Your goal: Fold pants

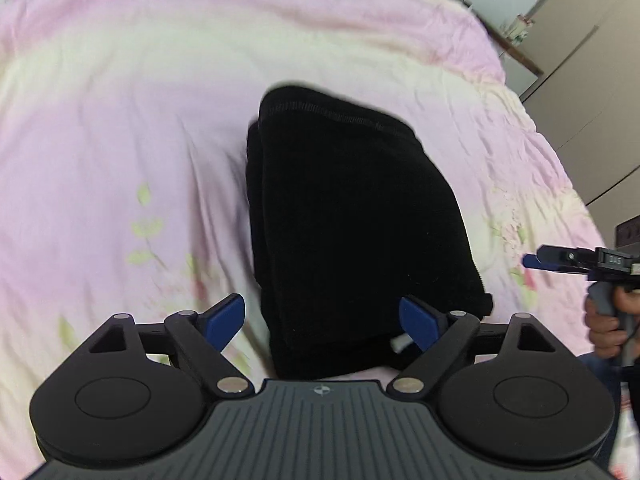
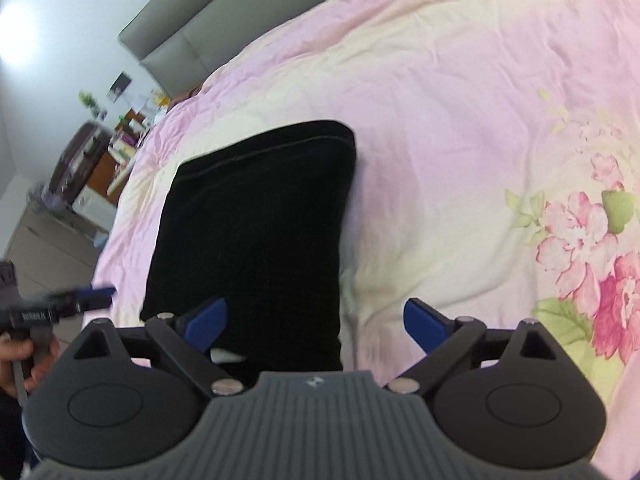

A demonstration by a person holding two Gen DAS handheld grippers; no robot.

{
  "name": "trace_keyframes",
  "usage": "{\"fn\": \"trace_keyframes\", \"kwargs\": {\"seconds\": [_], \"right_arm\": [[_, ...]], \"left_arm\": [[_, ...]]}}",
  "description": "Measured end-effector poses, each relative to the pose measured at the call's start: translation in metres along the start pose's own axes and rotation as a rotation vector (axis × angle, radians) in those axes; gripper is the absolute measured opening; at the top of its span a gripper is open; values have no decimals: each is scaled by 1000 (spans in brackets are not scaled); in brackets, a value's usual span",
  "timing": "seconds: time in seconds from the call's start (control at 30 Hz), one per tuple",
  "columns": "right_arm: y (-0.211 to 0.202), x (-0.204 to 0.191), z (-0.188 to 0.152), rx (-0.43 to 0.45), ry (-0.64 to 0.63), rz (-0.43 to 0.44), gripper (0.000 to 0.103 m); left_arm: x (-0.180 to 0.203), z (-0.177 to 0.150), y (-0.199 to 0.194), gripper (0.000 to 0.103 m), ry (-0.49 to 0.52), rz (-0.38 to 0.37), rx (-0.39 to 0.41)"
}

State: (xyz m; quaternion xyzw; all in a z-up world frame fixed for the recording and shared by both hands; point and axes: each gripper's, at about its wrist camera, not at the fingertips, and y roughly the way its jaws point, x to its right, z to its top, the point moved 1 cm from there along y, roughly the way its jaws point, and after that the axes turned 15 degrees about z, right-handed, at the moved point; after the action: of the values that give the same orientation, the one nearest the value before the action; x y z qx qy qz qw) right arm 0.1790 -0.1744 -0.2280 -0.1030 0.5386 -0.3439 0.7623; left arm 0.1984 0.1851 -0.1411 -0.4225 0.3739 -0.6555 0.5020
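The near end of the black pants (image 1: pixel 352 216) is slipping out of sight under the body of the left tool (image 1: pixel 322 322) in the left wrist view, and under the right tool (image 2: pixel 316 320) in the right wrist view, so that end's edge is not showing in full. A small white scrap (image 1: pixel 400 342), perhaps a label, is peeking out beside the left tool's right finger; what it is cannot be made out. The left wrist view is smearing along its left side, blurring the bedspread's print. The room's furniture at the frame edges is too small and warped to read.

The pants are lying folded into a compact, thick, roughly rectangular bundle, with a stitched hem running across the far end and layered edges stacking along one side. They are resting flat on the pink and cream floral bedspread (image 1: pixel 120 120) of the bed.

The left tool is hovering above the near end of the bundle with its blue fingers (image 1: pixel 226 316) spread wide and gripping nothing; the pants are filling the gap ahead of it and reaching past its right finger. The right tool is likewise standing wide open and empty, with the pants (image 2: pixel 256 232) lying ahead and toward its left finger (image 2: pixel 210 318), bare bedspread (image 2: pixel 460 140) lying before its right finger. Each tool is appearing at the other view's edge, held in a hand (image 1: pixel 608 328).
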Motion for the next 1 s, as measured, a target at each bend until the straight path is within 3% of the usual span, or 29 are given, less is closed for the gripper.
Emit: {"fn": "trace_keyframes", "kwargs": {"seconds": [0.13,0.33,0.57,0.7,1.0], "right_arm": [[10,24,30,-18,110,42,92],[54,37,50,-96,151,130,92],[99,59,55,-150,198,190,92],[123,67,55,-198,193,228,92],[164,80,53,-215,251,361,96]], "left_arm": [[-11,20,30,102,-116,-55,-54],[-33,35,77,102,-292,-169,-129],[-33,31,104,103,-254,-201,-109],[-46,28,116,103,-263,-283,-106],[-47,25,154,103,-274,-436,-145]]}}
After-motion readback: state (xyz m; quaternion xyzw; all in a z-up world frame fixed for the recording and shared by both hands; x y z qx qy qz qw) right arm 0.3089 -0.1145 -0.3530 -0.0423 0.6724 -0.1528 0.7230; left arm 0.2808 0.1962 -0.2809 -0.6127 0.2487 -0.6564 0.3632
